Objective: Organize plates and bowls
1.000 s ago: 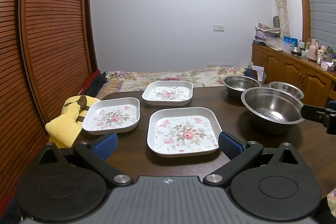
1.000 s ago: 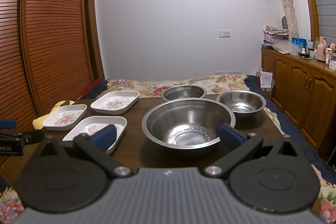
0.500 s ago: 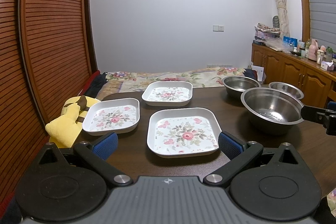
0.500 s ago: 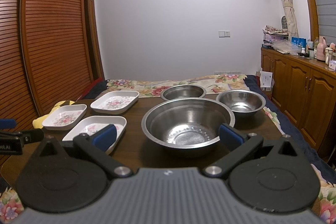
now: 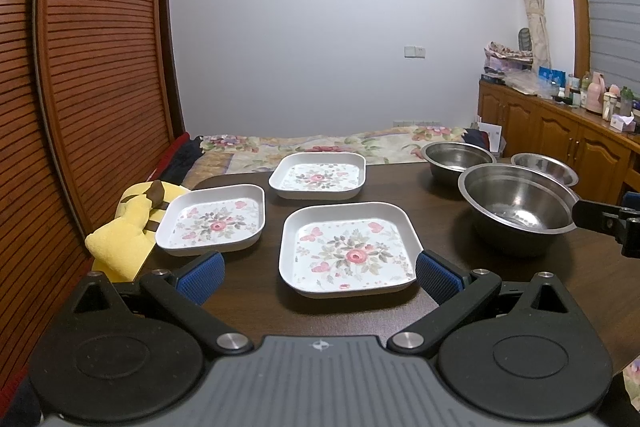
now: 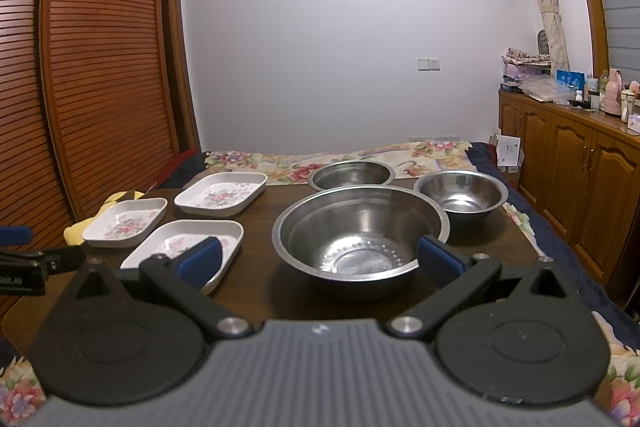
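Three white square plates with flower prints lie on the dark table [image 5: 440, 199]: the nearest plate [image 5: 349, 250], one to its left [image 5: 214, 218] and one behind [image 5: 319, 175]. My left gripper [image 5: 318, 277] is open, its blue pads on either side of the nearest plate's front edge. Three steel bowls stand to the right: a large bowl [image 6: 360, 229], a medium bowl [image 6: 460, 191] and a far bowl [image 6: 351, 175]. My right gripper [image 6: 320, 259] is open, its pads flanking the large bowl's near rim. The nearest plate [image 6: 188, 241] shows partly behind its left pad.
A yellow plush toy [image 5: 132, 227] sits at the table's left edge. A flowered bed cover [image 5: 340, 143] lies beyond the table. Slatted wooden doors [image 5: 88, 67] stand on the left and wooden cabinets [image 6: 576, 179] with bottles on the right.
Both grippers have edged slightly forward and stay open. Plates and bowls have not moved.
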The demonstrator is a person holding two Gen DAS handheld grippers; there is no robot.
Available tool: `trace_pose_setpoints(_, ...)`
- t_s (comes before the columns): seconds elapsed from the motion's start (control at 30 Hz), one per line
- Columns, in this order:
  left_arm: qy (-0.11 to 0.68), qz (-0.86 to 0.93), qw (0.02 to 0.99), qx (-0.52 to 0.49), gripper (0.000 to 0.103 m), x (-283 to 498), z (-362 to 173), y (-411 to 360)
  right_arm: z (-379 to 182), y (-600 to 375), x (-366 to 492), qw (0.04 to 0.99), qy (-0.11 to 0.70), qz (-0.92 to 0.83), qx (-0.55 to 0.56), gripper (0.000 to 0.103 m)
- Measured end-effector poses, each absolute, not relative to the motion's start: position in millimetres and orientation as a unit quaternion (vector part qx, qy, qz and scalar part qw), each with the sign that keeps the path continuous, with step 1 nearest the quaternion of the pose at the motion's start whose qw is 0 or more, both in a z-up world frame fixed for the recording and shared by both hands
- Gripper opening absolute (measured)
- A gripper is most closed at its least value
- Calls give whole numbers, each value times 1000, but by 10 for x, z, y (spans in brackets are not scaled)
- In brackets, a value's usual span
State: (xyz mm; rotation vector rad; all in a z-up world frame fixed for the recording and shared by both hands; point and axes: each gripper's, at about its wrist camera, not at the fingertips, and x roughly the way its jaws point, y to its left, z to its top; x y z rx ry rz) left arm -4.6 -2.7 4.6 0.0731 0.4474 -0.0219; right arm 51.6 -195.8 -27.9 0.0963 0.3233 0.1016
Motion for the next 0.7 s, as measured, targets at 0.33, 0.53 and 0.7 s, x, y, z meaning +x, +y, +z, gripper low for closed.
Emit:
trace_pose_setpoints(0.33, 265, -8, 964, 21, 103, 172, -241, 147, -359, -1864, 606, 982, 171, 72, 46, 103)
trace_pose_setpoints(0.53, 285, 0, 958, 17, 103, 276, -362, 325, -412, -1752, 680, 978, 179, 95, 46, 103)
trace_pose_setpoints(0.7, 290, 5, 957, 19, 103, 321, -376, 451, -426, -1645, 719, 975, 183, 115, 41, 103)
